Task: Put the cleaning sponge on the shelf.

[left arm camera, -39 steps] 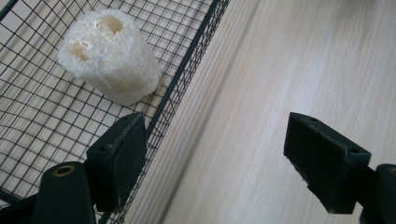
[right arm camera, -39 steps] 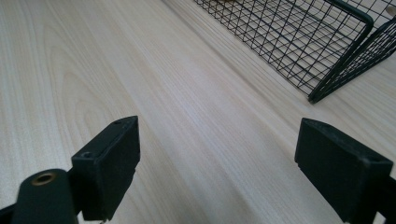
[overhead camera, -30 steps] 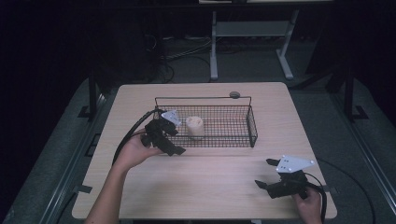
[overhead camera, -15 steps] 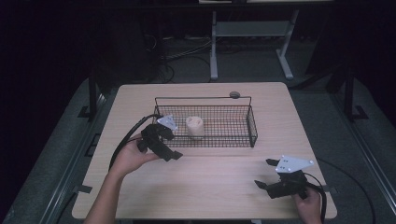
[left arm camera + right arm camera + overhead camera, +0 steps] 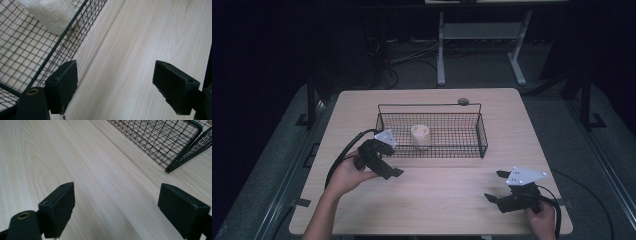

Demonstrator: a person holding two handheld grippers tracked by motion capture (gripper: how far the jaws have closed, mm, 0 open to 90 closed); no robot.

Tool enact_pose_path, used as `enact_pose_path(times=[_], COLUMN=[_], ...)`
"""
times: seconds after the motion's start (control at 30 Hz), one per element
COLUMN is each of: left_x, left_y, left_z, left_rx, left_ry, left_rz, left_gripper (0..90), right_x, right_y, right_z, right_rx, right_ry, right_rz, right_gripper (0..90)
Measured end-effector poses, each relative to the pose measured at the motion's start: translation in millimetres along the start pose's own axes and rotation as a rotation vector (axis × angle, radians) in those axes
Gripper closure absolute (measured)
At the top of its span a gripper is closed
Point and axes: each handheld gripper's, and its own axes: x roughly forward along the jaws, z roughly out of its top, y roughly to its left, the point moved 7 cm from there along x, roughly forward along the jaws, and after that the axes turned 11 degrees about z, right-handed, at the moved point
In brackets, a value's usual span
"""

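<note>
- While held low over the table [image 5: 447, 195], left hand-held gripper [image 5: 384, 160] sits just outside the near left corner of the wire basket [image 5: 482, 137], jaws spread wide with nothing between them.
- Seen along those jaws in the left gripper view: bare pale wood straight ahead, the basket's dark rim and mesh wall [image 5: 47, 57] just to the left of the left pad [image 5: 63, 85], not touching as far as can be told.
- Probably parked beside the basket rather than over it, so the empty jaws stay clear of the wire.
- Just beyond the mesh, up and to the left of that hand-held gripper: white roll [image 5: 420, 135] standing upright on the basket floor, in the left half, apart from the walls.
- Looks like a short cream-white cylinder with small dimples on its top face; in the left gripper view [image 5: 50, 13] a soft, fibrous, slightly textured surface.
- Farther off, near the table's front right corner: right hand-held gripper [image 5: 502, 187], likewise gaping and empty, resting low and well apart from the basket.
- Ahead of its jaws in the right gripper view: plain wood, then the basket's near right corner [image 5: 175, 167] up and to the right.
- Likely kept there simply to wait out of the way.
</note>
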Motion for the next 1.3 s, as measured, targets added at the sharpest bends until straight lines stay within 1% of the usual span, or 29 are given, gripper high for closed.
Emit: enact_pose_path(times=[0.03,0.07,0.1,0.13,0.2,0.23,0.33,0.37,0.43,0.5,0.53,0.6,0.67,0.73,0.77,0.83,1.0,1.13,1.23,1.3], left_x=[-1.0,-1.2,-2.2,-2.1,-3.1,-3.2,-4.0,-3.8,-4.3,-4.6,-4.9,-5.4,-6.2,-7.6,-8.2,-8.8,-8.2,-6.5,-3.8,-3.1], left_y=[0.0,-0.9,-0.9,-2.0,-3.1,-4.3,-6.5,-7.7,-9.3,-11.9,-12.4,-14.4,-14.7,-18.0,-18.4,-19.8,-21.7,-24.0,-26.0,-27.6], left_z=[-1.4,-1.9,-3.6,-3.9,-6.5,-7.5,-11.9,-13.2,-16.6,-19.5,-21.0,-23.6,-25.1,-27.8,-29.3,-32.1,-37.5,-45.8,-52.4,-55.5], left_rx=[0.006,-0.005,0.004,-0.010,-0.001,-0.007,-0.006,-0.014,-0.011,-0.020,-0.015,-0.019,-0.013,-0.028,-0.021,-0.026,-0.037,-0.045,-0.047,-0.055], left_ry=[0.003,-0.004,-0.002,-0.008,-0.007,-0.012,-0.013,-0.018,-0.020,-0.027,-0.028,-0.030,-0.026,-0.040,-0.037,-0.040,-0.045,-0.050,-0.040,-0.042], left_rz=[0.001,0.001,0.000,0.002,0.002,0.002,0.003,0.004,0.004,0.002,0.005,0.004,0.006,0.009,0.009,0.011,0.008,0.012,0.012,0.008], left_gripper=[19.5,19.5,19.5,19.5,19.5,19.5,19.5,19.5,19.5,19.5,19.5,19.5,19.5,19.6,19.6,19.6,19.6,19.6,19.6,19.6], right_x=[0.0,0.1,0.2,0.3,0.3,0.4,0.6,0.8,1.1,1.5,1.6,1.9,1.9,2.0,2.1,2.1,2.1,2.1,2.5,2.6], right_y=[0.0,0.0,0.0,-0.1,0.1,0.2,0.5,0.5,0.8,0.7,0.6,0.3,0.3,0.3,0.3,0.2,0.1,-0.3,-0.6,0.2], right_z=[0.0,0.0,-0.1,-0.2,-0.2,-0.2,-0.2,-0.2,-0.2,-0.4,-0.4,-0.6,-0.8,-0.8,-0.9,-1.0,-1.2,-1.6,-1.6,-1.8], right_rx=[0.001,0.001,0.001,0.001,0.000,-0.001,0.003,0.003,0.004,0.003,0.002,0.001,0.001,0.002,0.002,0.001,0.001,0.003,-0.001,0.008], right_ry=[0.000,0.000,0.001,0.002,0.003,0.003,0.002,0.003,0.004,0.006,0.007,0.010,0.011,0.011,0.011,0.012,0.014,0.016,0.015,0.018], right_rz=[0.000,0.001,0.001,-0.001,0.001,0.001,0.003,0.003,0.005,0.002,0.001,-0.001,-0.001,0.000,-0.001,-0.002,-0.002,-0.005,-0.004,-0.003], right_gripper=[13.5,13.6,13.6,13.6,13.5,13.6,13.6,13.6,13.6,13.6,13.6,13.6,13.6,13.6,13.6,13.6,13.5,13.6,13.6,13.6])
